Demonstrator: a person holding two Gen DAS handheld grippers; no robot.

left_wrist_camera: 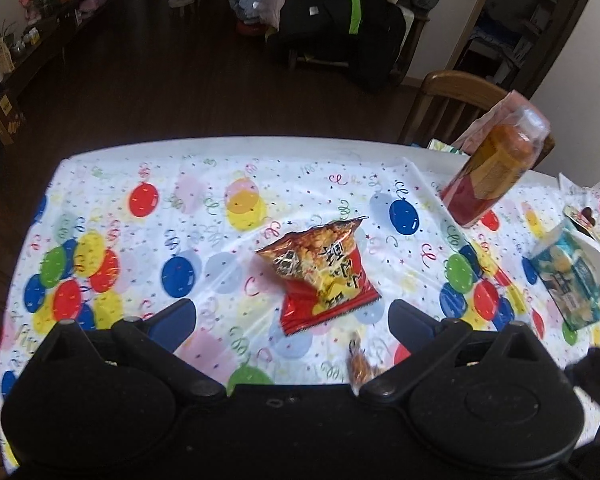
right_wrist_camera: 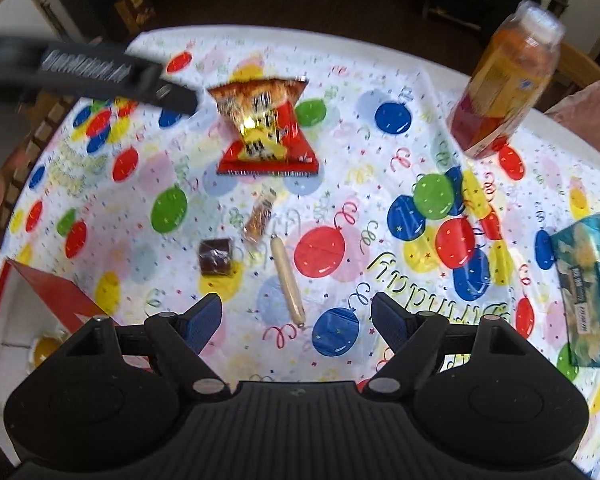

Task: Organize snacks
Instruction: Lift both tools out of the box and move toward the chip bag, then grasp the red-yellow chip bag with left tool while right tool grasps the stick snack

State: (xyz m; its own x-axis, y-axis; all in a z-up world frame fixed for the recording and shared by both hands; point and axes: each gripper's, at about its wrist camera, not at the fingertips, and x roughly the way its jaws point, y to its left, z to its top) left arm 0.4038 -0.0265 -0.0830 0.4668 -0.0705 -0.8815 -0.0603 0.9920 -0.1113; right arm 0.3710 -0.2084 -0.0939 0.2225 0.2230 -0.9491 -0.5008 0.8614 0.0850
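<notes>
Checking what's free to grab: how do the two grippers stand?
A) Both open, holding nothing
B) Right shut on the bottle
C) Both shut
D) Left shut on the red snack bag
A: the left gripper and right gripper both show spread fingers; the red snack bag lies loose on the table.

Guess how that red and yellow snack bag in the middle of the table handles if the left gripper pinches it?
The red and yellow snack bag looks puffed and crinkled, so it probably gives under the open left gripper and weighs little. Its glossy foil may slip between the pads. Lying flat on the balloon tablecloth, it likely slides rather than rolls if pushed.
</notes>
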